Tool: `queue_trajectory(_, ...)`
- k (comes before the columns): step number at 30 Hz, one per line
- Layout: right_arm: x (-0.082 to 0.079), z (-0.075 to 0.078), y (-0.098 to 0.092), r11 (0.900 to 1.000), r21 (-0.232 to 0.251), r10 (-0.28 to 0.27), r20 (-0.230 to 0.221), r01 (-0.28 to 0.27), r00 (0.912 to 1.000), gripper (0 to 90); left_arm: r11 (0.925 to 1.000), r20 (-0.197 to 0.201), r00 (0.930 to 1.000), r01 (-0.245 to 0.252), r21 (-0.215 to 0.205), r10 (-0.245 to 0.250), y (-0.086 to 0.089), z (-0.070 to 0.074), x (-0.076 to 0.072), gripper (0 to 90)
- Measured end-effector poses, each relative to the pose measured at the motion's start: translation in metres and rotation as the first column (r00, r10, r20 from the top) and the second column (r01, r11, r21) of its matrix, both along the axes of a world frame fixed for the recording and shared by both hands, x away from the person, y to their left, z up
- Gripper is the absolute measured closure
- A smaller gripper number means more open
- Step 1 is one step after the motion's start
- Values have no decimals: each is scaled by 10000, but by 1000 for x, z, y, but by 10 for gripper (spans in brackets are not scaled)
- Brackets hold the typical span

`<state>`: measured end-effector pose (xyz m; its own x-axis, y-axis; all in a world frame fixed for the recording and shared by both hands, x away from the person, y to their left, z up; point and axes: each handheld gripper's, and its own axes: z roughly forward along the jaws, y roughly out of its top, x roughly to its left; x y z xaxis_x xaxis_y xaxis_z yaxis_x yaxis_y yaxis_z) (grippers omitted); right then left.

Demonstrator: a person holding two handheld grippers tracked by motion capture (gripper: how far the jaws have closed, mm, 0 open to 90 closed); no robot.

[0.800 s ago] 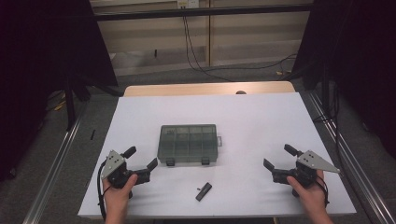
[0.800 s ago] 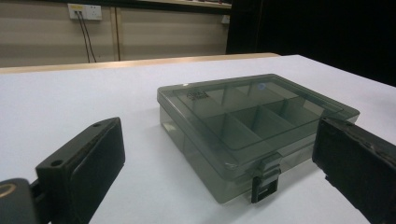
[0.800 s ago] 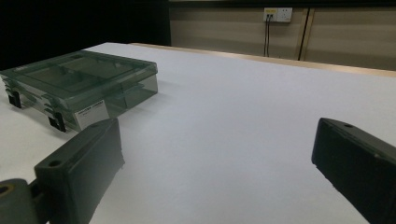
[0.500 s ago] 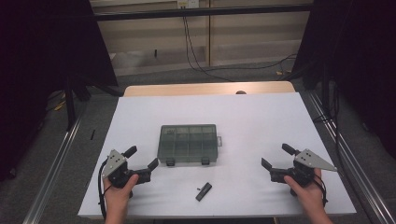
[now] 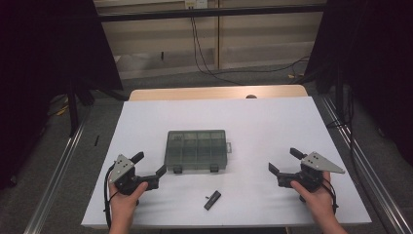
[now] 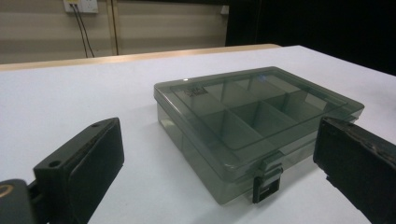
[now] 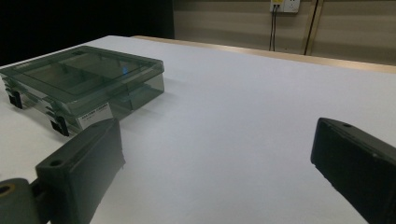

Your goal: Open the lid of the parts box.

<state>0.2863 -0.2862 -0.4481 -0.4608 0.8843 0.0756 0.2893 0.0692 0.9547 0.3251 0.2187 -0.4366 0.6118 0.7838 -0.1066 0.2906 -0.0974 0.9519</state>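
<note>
A smoky transparent compartment box (image 5: 197,150), lid closed and both front latches fastened, lies flat near the middle of the white counter (image 5: 272,126). The left gripper (image 5: 148,168), held low at the counter's near left, has its jaws spread wide with nothing between them; in the left gripper view the box (image 6: 257,126) sits just ahead of the jaws, one latch (image 6: 267,179) facing the camera, and no jaw touches it. The right gripper (image 5: 285,162), at the near right and well apart from the box, is likewise wide open and empty; in the right gripper view the box (image 7: 79,79) lies off to the left beyond the jaws. A small dark oblong part (image 5: 212,200) rests on the counter in front of the box, between the two grippers and touching neither.
</note>
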Motion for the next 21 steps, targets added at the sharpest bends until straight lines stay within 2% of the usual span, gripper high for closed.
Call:
queue_trajectory(7,9,4,10,9997,-139,177,17,-177,9998,21,9997,-218,9995,230,124,-227,-2,1,2,20)
queue_trajectory(9,11,4,13,9995,-202,250,-24,-250,9997,22,9998,-377,9991,219,39,-217,-3,0,3,18)
queue_trajectory(21,20,4,33,9965,-326,767,-184,-772,9969,28,9978,-606,9977,344,565,-310,-5,1,5,23)
